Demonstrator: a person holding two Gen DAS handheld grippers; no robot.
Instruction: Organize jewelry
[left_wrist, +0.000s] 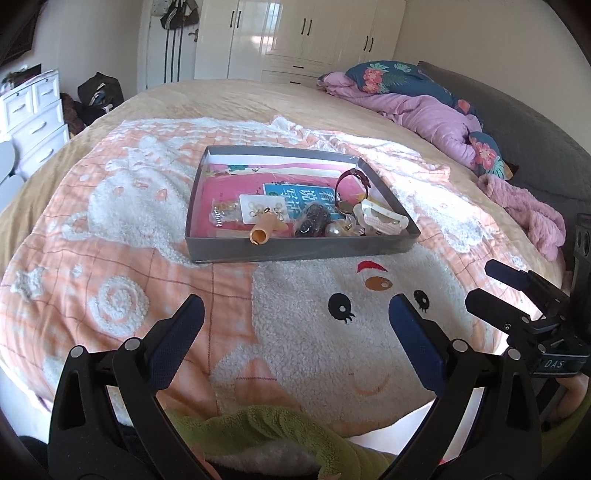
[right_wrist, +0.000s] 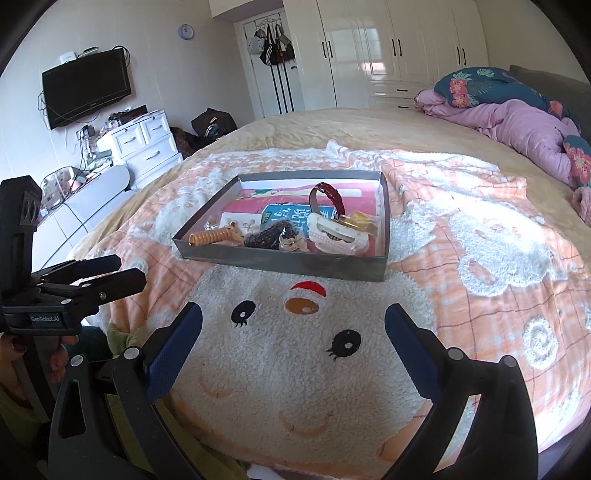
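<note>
A shallow grey box (left_wrist: 295, 249) (right_wrist: 280, 260) lies on the bed and holds several jewelry pieces. Among them are a dark red watch (left_wrist: 356, 181) (right_wrist: 330, 195), an orange coil band (left_wrist: 260, 232) (right_wrist: 208, 236), a white hair clip (left_wrist: 380, 218) (right_wrist: 338, 230), dark beads (left_wrist: 312, 221) (right_wrist: 267, 232) and an earring card (left_wrist: 260, 208). My left gripper (left_wrist: 295, 310) (right_wrist: 110, 271) is open and empty, in front of the box. My right gripper (right_wrist: 293, 319) (left_wrist: 491, 284) is open and empty, also in front of the box.
The box sits on a peach and white cartoon blanket (left_wrist: 351, 325) (right_wrist: 295, 354) over a tan bedspread. A pink quilt and floral pillows (left_wrist: 424, 110) (right_wrist: 517, 125) lie at the far right. White drawers (right_wrist: 144, 144) and a TV (right_wrist: 86, 86) stand at the left.
</note>
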